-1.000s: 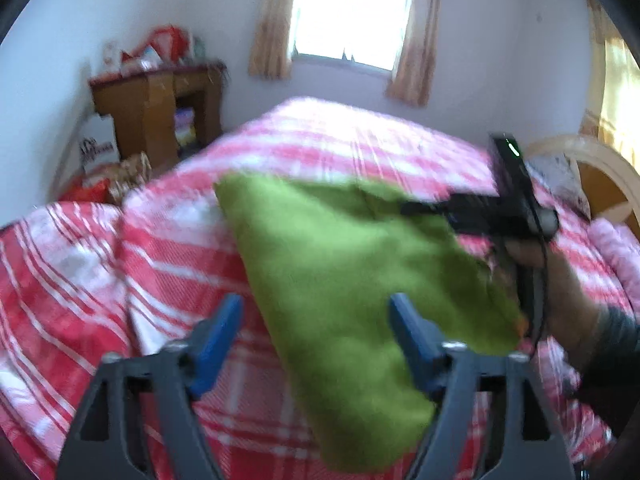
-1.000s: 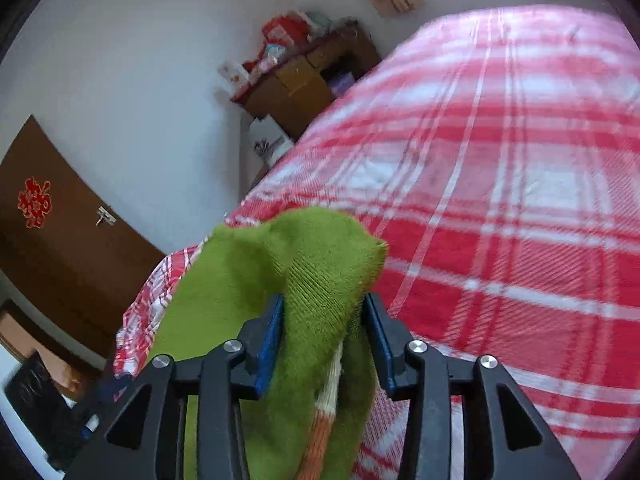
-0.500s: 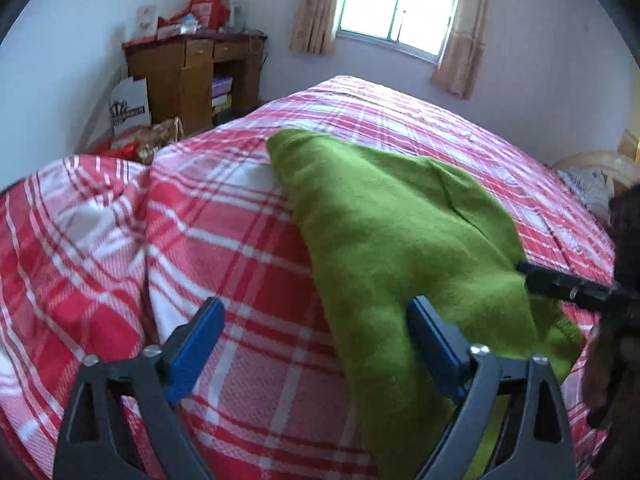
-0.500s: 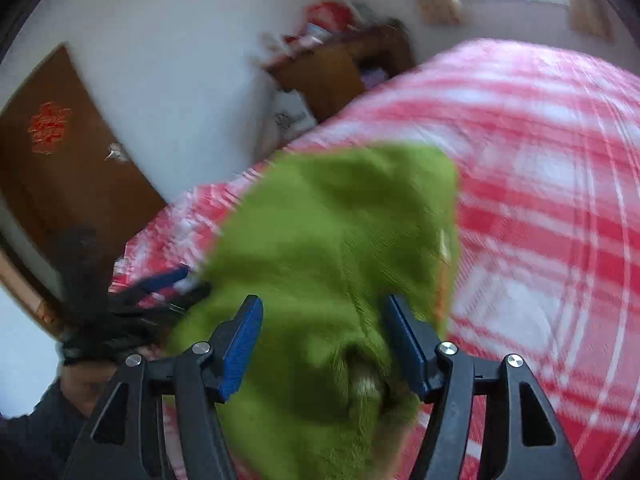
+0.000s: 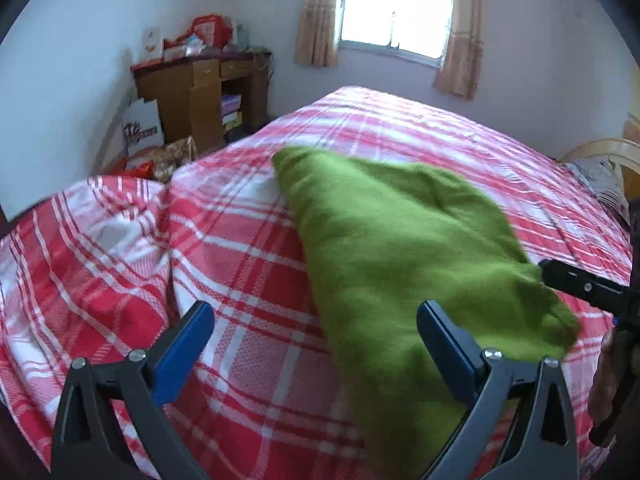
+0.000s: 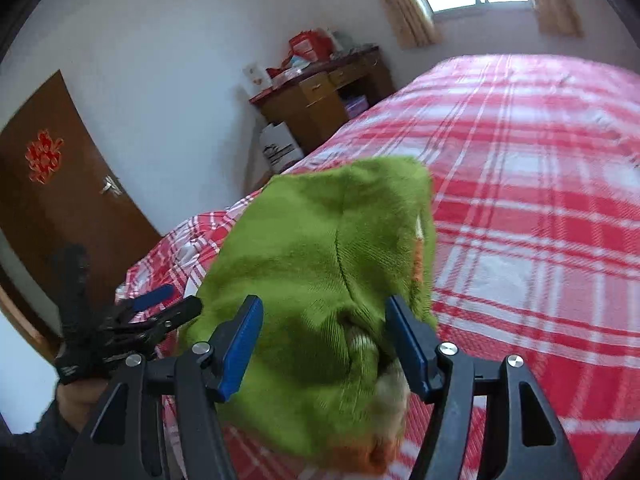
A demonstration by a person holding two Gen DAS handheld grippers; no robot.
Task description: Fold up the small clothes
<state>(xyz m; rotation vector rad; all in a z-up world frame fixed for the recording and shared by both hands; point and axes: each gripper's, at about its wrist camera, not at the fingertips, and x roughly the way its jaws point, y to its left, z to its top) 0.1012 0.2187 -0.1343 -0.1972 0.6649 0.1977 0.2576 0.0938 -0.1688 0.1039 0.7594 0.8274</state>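
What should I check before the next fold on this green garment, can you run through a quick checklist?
1. Left gripper clear of the cloth: ok, jaws just opened wide, nothing pinched.
2. Right gripper released: ok, jaws just opened, pads stand off the green garment between them.
3. Garment resting on the plaid bedspread: ok.
4. Garment lying flat: not ok, bunched near the right gripper.
5. Edges lined up: cannot tell, blurred.
6. Room on the bed for folding: ok.
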